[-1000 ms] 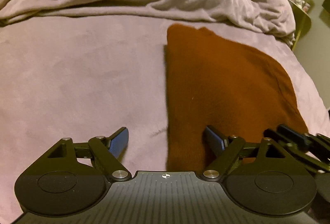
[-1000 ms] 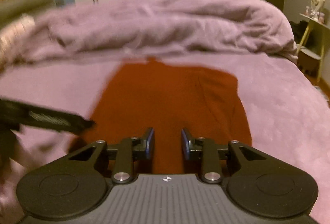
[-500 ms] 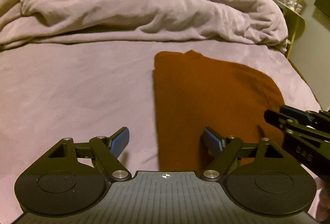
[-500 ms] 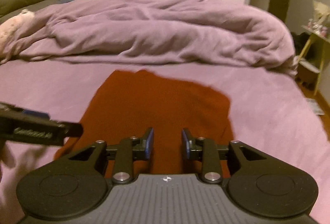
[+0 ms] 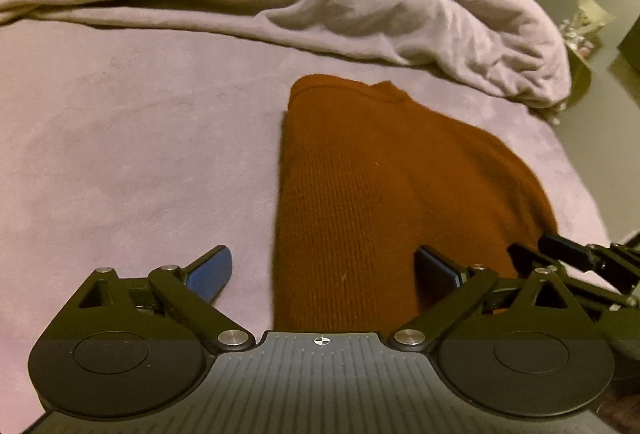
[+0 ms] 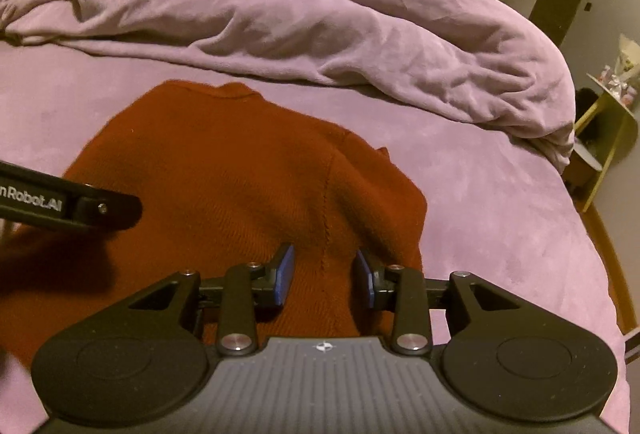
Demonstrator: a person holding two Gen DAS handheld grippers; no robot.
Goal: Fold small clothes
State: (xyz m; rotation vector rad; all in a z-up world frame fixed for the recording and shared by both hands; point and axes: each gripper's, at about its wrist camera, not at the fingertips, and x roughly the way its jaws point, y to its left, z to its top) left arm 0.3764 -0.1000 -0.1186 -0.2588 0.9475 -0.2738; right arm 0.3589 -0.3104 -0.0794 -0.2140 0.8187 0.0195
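Your rust-brown knitted garment [image 5: 384,194] lies flat on the mauve bed sheet [image 5: 120,154], centre-right of the left wrist frame, its straight left edge running down toward your left gripper [image 5: 324,270]. Those jaws stand wide open, straddling that edge. Bare sheet fills the left half of the frame. Your right gripper [image 6: 325,274] hovers over the garment's near right part, jaws partly open, holding nothing. The crumpled mauve duvet [image 6: 300,18] banks across the top.
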